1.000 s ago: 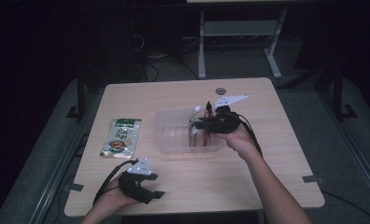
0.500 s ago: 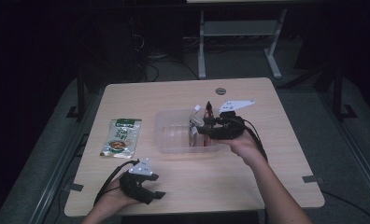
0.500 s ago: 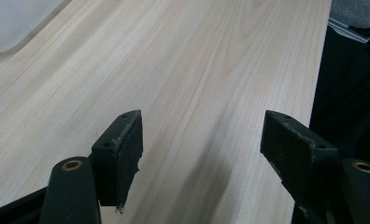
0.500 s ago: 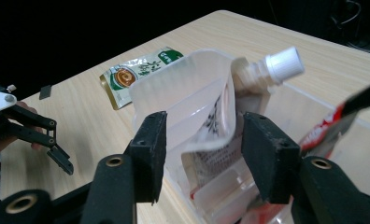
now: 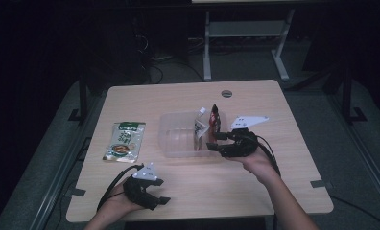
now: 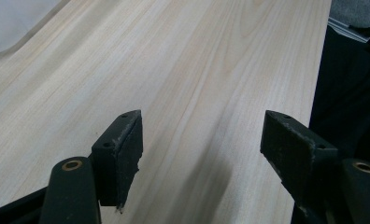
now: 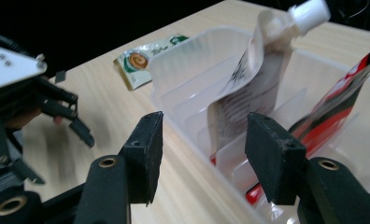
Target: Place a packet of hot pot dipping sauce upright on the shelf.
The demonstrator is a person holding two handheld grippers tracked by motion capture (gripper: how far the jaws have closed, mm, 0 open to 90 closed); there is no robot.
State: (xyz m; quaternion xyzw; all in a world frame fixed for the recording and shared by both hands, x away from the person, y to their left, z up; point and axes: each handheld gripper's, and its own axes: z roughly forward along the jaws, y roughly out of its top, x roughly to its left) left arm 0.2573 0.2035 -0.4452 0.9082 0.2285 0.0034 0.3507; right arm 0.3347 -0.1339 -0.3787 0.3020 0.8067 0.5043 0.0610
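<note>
Right gripper (image 5: 212,142) fingers have just been opening, nothing pinched; the white spouted pouch (image 5: 199,125) now stands released in the clear plastic bin (image 5: 176,139) beside the red pouch (image 5: 215,120). Placement looks done. Left gripper (image 5: 161,201) idles open over the surface (image 5: 274,100); the green packet (image 5: 124,140) awaits.

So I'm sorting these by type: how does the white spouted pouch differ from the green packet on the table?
The white spouted pouch stands upright inside the clear plastic bin, while the green packet lies flat on the bare table, left of the bin. The pouch is pale with dark print and has a white cap on top; the packet is green and white with a round picture and no spout. Both are soft, sealed packs, and neither is in the tongs.
</note>
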